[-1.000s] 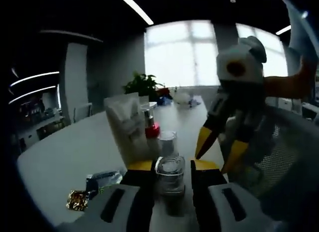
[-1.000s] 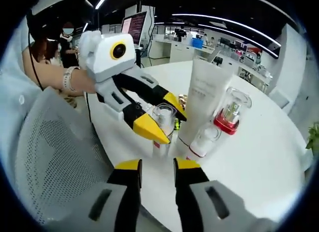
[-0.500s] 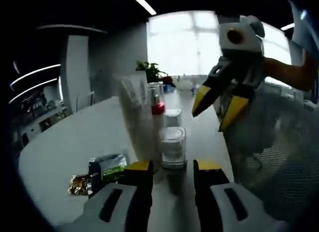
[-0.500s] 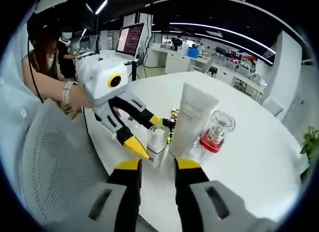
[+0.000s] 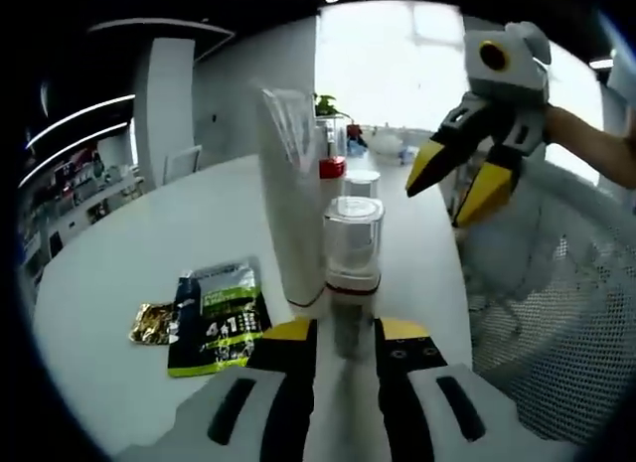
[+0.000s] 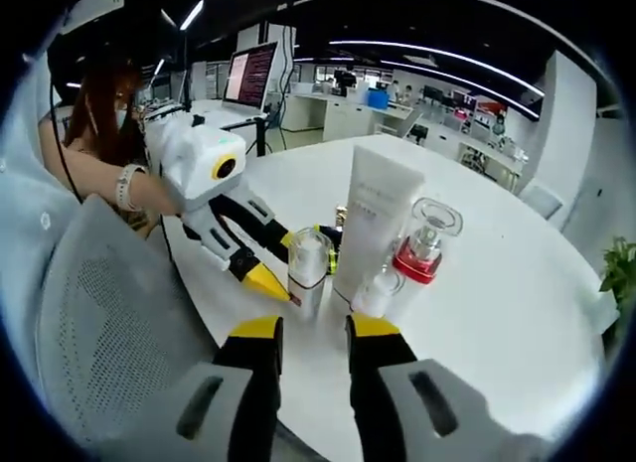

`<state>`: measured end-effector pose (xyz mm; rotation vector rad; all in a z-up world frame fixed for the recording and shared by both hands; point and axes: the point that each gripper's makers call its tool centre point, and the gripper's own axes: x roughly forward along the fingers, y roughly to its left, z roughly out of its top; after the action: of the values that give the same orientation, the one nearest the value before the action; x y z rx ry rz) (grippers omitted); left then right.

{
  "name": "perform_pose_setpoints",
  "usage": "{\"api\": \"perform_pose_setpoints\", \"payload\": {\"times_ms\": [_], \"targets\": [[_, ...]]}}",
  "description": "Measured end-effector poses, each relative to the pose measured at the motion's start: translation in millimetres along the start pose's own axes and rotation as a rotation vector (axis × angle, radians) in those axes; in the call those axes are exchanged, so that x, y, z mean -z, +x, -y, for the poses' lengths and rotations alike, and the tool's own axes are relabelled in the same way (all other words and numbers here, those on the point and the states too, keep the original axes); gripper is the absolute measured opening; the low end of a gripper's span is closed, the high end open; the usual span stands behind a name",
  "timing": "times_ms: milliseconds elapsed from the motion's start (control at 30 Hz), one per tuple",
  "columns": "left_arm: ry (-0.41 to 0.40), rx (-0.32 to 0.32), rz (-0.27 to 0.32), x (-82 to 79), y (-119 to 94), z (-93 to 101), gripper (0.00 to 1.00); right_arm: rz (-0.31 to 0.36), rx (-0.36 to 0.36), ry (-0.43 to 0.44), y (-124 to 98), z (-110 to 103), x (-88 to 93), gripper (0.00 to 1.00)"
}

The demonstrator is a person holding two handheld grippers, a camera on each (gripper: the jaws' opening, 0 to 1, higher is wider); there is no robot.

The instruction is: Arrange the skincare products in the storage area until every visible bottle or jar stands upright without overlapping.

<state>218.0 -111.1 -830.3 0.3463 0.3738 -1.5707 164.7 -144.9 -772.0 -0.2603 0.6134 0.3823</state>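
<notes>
A small clear-capped bottle [image 5: 352, 245] [image 6: 308, 268] stands upright on the white table [image 5: 109, 283], just ahead of my left gripper [image 5: 346, 331] [image 6: 281, 260], which is open with its yellow tips at the bottle's foot. Beside the bottle stands a tall white tube [image 5: 293, 199] [image 6: 373, 224]. Behind them are a clear bottle with a red collar [image 6: 425, 241] [image 5: 333, 156] and a small white bottle [image 6: 378, 293]. My right gripper [image 6: 316, 328] [image 5: 434, 208] hovers open on the chair side of the group, holding nothing.
A green and black sachet [image 5: 214, 318] and a gold packet [image 5: 151, 323] lie flat beside the tube. A mesh chair back [image 5: 537, 313] [image 6: 109, 323] stands close to the table edge. The person's arm [image 6: 129, 184] reaches in from the left.
The left gripper has drawn back from the small clear-capped bottle, which now stands free ahead of its tips, and its jaws have narrowed. The right gripper has pulled away from the products.
</notes>
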Motion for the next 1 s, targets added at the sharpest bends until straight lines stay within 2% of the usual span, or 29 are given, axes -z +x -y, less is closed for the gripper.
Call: {"api": "perform_pose_setpoints", "payload": {"times_ms": [267,433,600,1000], "targets": [[-0.023,0.006,-0.019,3.7,0.0,0.0,0.08,-0.019,0.013,0.036,5.2,8.3,12.7,0.24],[-0.027,0.005,-0.028,3.0,3.4,-0.6,0.08,-0.053,0.023,0.059,10.7,15.7,25.9,0.22],[-0.057,0.004,-0.023,0.8,7.2,-1.4,0.08,-0.043,0.024,0.106,15.4,22.2,30.1,0.21],[-0.089,0.012,-0.109,5.9,15.9,0.2,0.1,-0.065,0.023,0.119,26.4,30.0,37.9,0.2]]}}
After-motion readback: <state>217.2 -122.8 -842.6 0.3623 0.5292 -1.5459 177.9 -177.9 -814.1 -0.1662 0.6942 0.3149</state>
